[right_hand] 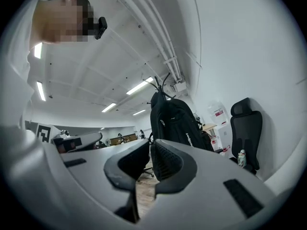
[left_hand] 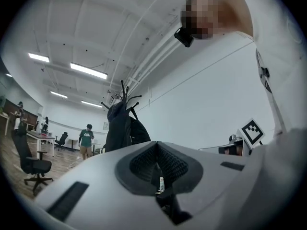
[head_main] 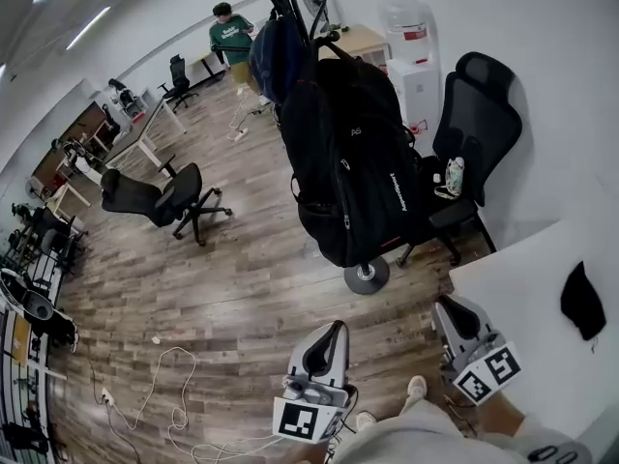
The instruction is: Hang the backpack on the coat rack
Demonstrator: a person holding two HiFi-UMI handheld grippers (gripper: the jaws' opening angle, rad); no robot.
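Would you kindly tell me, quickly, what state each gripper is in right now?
Left gripper: closed, holding nothing.
Right gripper: closed, holding nothing.

Pale wood floor (head_main: pixel 242 278) runs between white walls (head_main: pixel 542 27). Strip lights (left_hand: pixel 88 71) line the ceiling. One black office chair (head_main: pixel 155 199) stands mid-room, and another (head_main: pixel 479 114) stands by the wall beside a water dispenser (head_main: pixel 414 66). Desks (head_main: pixel 145 133) line the far side. A white tabletop (head_main: pixel 522 298) sits at near right. A cable (head_main: pixel 164 385) trails across the floor.
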